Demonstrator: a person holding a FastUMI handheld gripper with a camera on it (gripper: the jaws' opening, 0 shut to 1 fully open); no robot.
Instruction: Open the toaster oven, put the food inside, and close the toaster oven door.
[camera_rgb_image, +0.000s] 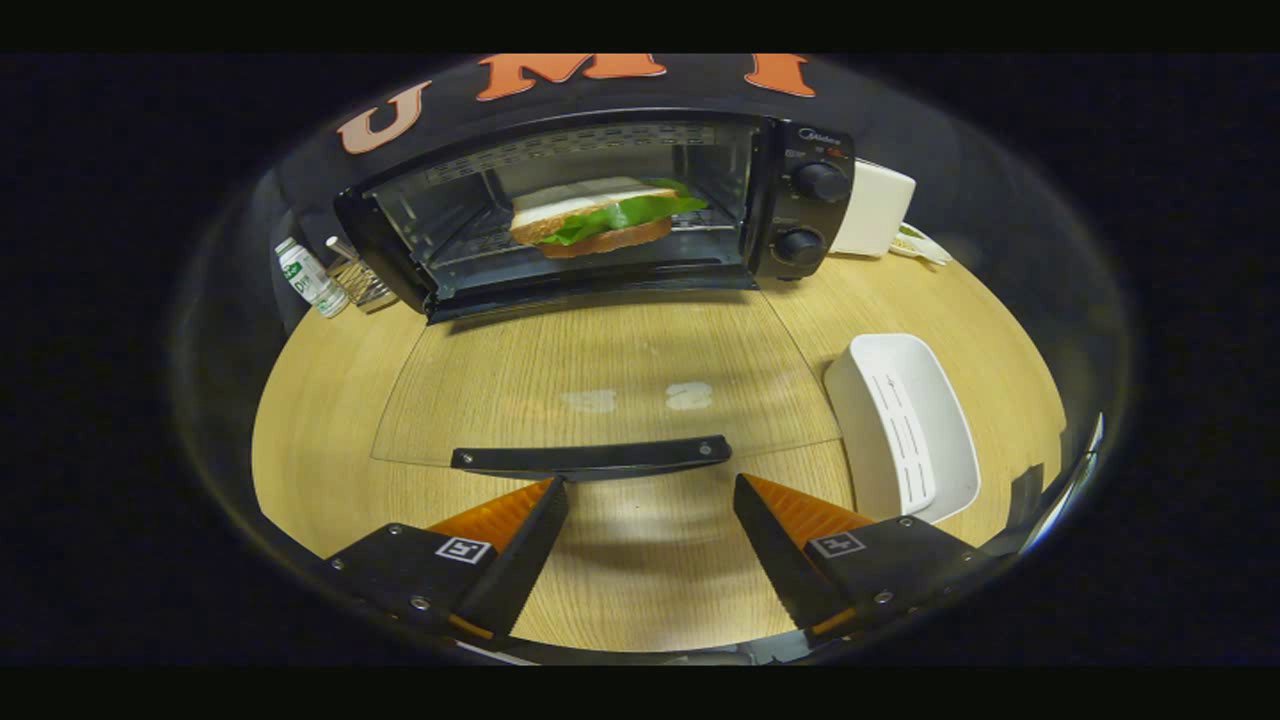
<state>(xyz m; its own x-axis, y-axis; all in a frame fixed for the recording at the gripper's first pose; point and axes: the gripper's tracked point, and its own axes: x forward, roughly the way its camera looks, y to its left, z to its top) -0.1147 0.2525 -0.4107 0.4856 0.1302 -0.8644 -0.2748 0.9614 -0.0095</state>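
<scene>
- The sandwich (598, 215) sits inside the toaster oven (600, 210), on the rack, with lettuce sticking out toward the control side; the food step looks done and only the closing is left.
- The glass door (600, 375) lies folded down flat toward the tongs, its dark handle (590, 456) at the near edge, just ahead of the fingertips.
- The tongs (650, 485) stand wide open and hold nothing; the handle lies across the gap, slightly beyond the tips.
- Risk: the handle is a thin, low bar, so a grip that closes too far back would likely miss it or pinch only its edge and slip as the door swings up.
- Risk: the left finger sits nearly under the handle's middle, so an off-centre lift could twist the door or drag the light oven backward.
- Risk: the white tray (905, 425) rests just beside the right finger on the tabletop (320, 440); a sideways swing would probably knock it.
- Pose: the tongs point level toward the oven, held low over the tabletop, fingers spread evenly.
- A small bottle (310, 278) stands well apart, left of the oven.
</scene>
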